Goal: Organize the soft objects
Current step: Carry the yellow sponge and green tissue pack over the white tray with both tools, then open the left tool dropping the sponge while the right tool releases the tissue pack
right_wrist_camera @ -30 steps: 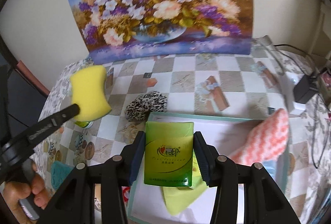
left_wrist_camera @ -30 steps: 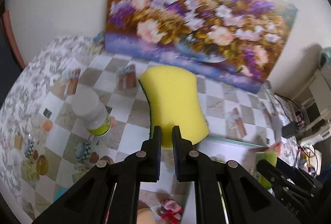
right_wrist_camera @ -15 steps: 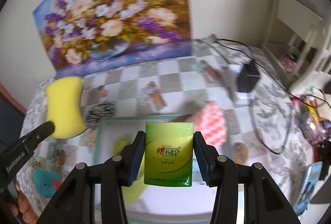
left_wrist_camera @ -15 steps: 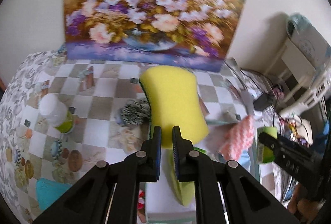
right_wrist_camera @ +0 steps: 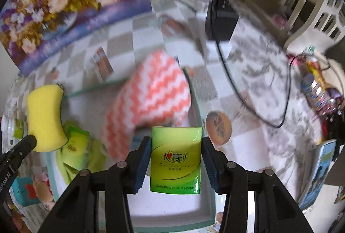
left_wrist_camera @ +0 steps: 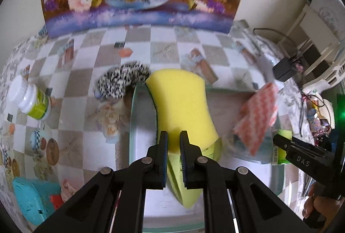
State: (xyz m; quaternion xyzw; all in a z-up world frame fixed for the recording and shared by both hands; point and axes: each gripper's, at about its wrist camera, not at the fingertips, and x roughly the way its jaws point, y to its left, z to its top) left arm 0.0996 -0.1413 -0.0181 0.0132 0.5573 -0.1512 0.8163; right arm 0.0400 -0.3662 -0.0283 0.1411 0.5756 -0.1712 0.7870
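Holding soft items over the tray (left_wrist_camera: 132, 123).
Left gripper (left_wrist_camera: 173, 142): jaws clamped on yellow sponge (left_wrist_camera: 183, 103), above tray's left part. Right gripper (right_wrist_camera: 176, 159): jaws clamped on green tissue pack (right_wrist_camera: 176, 157), above tray's right side, beside pink zigzag cloth (right_wrist_camera: 155, 95).

soft curved foam sponge (left_wrist_camera: 181, 101): yellow, dark green edge
folded cloth (right_wrist_camera: 151, 97): coral-and-white zigzag
flat tissue pack (right_wrist_camera: 176, 157): green-yellow
fuzzy scrunchie (left_wrist_camera: 120, 80) beside sponge: black-and-white spotted
tablecloth (left_wrist_camera: 86, 56): grey-white checks

"DAS" on the right gripper (left_wrist_camera: 280, 141), "Robot.AI" on the left gripper (right_wrist_camera: 31, 140)
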